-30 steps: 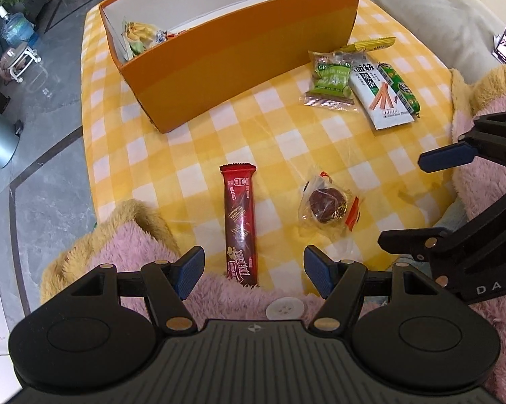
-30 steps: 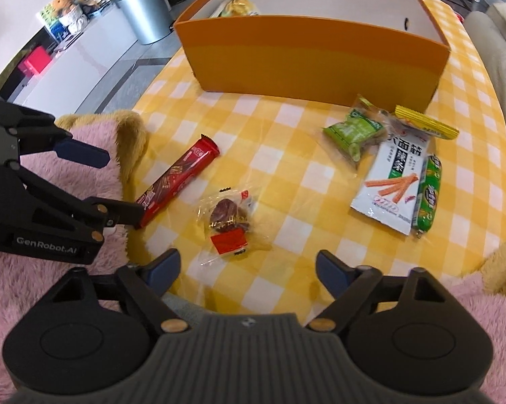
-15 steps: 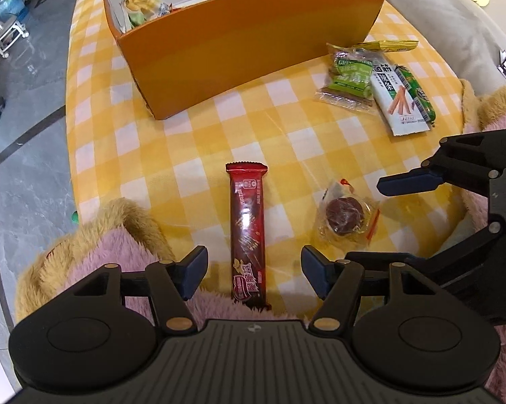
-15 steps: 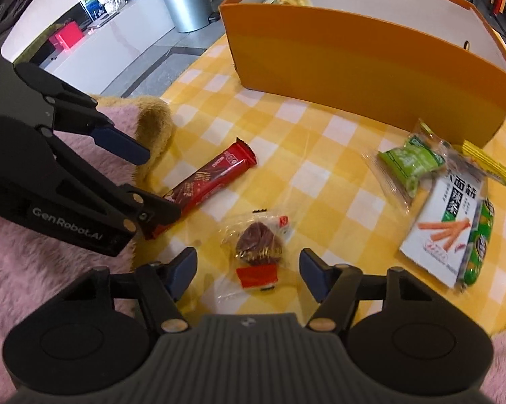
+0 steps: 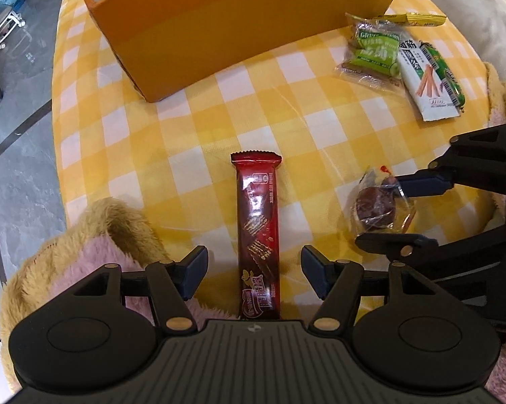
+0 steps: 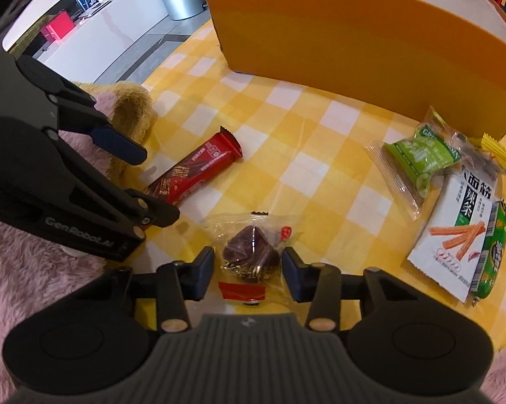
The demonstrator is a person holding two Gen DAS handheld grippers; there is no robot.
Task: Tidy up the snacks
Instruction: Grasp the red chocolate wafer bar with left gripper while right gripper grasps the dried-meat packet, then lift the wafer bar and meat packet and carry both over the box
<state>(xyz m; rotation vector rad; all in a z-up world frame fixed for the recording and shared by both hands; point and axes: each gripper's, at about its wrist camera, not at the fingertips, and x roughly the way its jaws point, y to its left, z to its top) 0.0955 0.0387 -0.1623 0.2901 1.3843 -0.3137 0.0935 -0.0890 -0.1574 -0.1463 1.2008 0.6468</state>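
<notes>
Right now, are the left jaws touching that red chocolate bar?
Apart. The left wrist view shows yellow cloth either side of the red chocolate bar, between it and the open left gripper.

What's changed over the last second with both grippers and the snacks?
Both grippers came down. The right gripper now straddles the clear-wrapped chocolate, its fingers closing on it but not clearly gripping yet. The left gripper, fingers wide, straddles the red bar. No snack has moved; the orange box stayed put.
</notes>
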